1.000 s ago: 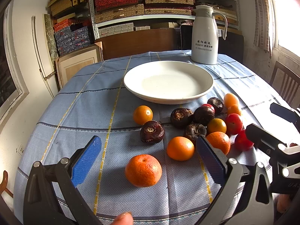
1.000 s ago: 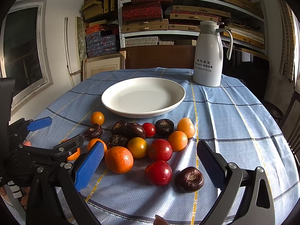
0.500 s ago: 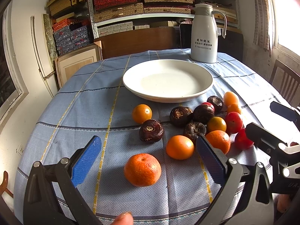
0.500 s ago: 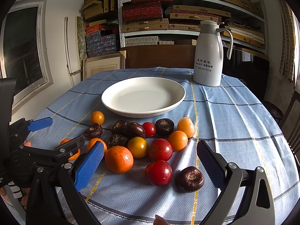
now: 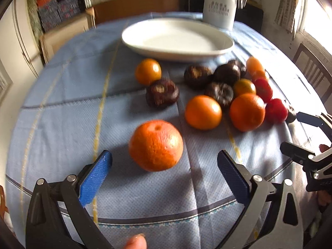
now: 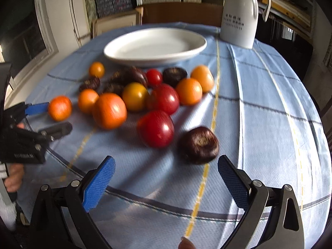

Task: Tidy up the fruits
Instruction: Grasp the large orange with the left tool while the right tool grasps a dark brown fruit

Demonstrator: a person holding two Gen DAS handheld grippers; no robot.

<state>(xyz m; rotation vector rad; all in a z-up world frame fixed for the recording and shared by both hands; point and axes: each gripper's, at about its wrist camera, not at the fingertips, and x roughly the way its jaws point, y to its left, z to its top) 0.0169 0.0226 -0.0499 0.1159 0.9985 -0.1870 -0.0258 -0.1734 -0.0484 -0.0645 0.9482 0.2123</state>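
Several fruits lie on a blue checked tablecloth in front of an empty white plate. My left gripper is open, low over the cloth, with a large orange just ahead between its blue pads. My right gripper is open, just short of a red tomato and a dark purple fruit. Behind them lie oranges, a yellow tomato, more red tomatoes and dark fruits. Both views are motion-blurred.
A white thermos jug stands behind the plate at the right. Shelves with boxes and a wooden chair back are behind the table. Another chair stands at the table's right edge.
Both grippers have moved forward and down toward the fruit. The large orange now sits close between the left pads; the red tomato and dark fruit are near the right pads.
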